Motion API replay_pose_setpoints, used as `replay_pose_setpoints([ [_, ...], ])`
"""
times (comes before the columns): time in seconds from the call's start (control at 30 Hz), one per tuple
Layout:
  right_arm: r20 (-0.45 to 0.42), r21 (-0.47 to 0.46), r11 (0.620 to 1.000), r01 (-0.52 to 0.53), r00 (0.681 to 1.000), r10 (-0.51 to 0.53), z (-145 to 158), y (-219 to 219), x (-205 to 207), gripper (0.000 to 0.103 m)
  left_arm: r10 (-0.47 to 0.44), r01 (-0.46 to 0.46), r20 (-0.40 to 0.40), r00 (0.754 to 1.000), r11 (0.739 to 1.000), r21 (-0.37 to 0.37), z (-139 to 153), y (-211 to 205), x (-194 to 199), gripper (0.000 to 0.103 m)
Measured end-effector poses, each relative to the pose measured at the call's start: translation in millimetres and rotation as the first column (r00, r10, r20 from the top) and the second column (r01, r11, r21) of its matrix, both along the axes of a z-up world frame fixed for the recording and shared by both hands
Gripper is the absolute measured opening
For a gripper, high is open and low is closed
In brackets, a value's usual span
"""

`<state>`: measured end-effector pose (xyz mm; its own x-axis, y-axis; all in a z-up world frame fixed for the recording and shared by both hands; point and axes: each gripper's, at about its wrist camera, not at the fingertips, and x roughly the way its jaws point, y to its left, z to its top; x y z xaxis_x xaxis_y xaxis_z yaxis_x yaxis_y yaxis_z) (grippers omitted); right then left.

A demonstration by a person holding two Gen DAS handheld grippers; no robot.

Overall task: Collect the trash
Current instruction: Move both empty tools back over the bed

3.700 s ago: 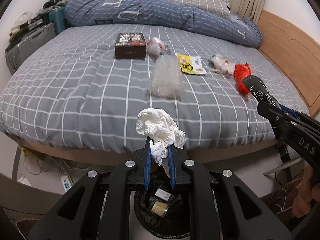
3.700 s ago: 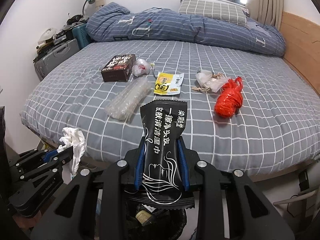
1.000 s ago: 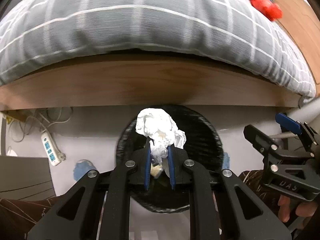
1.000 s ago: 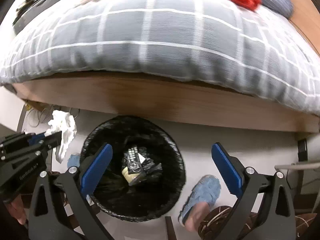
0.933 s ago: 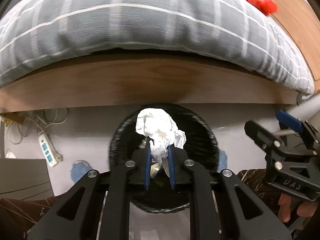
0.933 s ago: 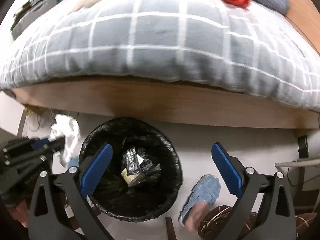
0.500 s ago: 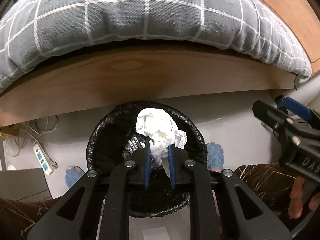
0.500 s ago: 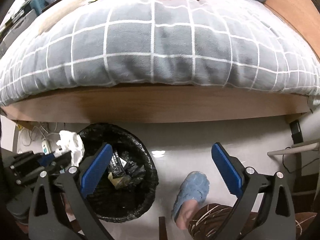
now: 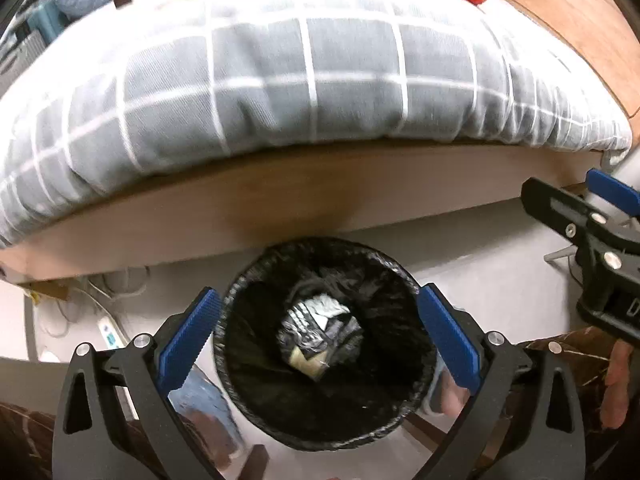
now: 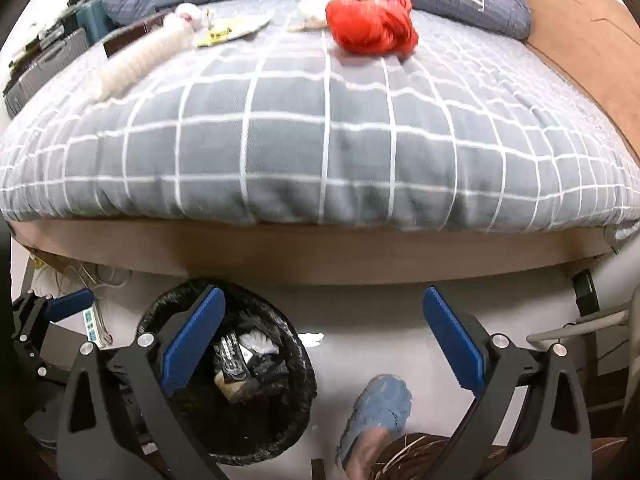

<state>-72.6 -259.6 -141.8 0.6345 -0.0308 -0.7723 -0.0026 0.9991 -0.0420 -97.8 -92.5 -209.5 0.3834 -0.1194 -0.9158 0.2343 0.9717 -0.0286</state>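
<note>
My left gripper [image 9: 318, 338] hangs over the black-lined trash bin [image 9: 240, 280], and its jaws are opening with nothing between them. The white tissue wad [image 9: 320, 305] lies in the bin on a black wrapper [image 9: 312, 334]. My right gripper [image 10: 322, 340] is open and empty above the floor, to the right of the bin [image 10: 304, 380]. Up on the bed lie a red bag [image 10: 372, 24], a roll of bubble wrap [image 10: 140, 56], a yellow packet [image 10: 228, 28], a brown box [image 10: 124, 36] and a white bag [image 10: 316, 8].
The wooden bed frame [image 10: 320, 256] stands just behind the bin. A foot in a blue slipper [image 10: 380, 408] rests on the floor below my right gripper. A power strip [image 10: 90, 322] and cables lie under the bed at the left. Suitcases [image 10: 44, 64] stand beside the bed.
My left gripper has opened and the tissue wad has dropped from it into the bin. My right gripper has risen and tilted up, so the bed top shows.
</note>
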Motion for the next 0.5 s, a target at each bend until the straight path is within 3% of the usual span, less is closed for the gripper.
replay_pose_setpoints([
  [0.17,0.069,0.008,1.0,0.011,0.998,-0.012,22,-3,-1,0.095,0.011,-0.012,0.047,0.999,1.0,0.005,23,5,3,0.097],
  [0.37,0.174,0.01,1.0,0.003,0.985,-0.005,55,-6,-5,0.095,0.034,-0.027,0.091,0.995,0.997,-0.073,54,14,8,0.097],
  [0.5,0.233,-0.001,1.0,-0.004,0.972,0.004,73,-3,-5,0.095,0.033,-0.021,0.156,0.987,0.997,-0.079,77,17,11,0.097],
])
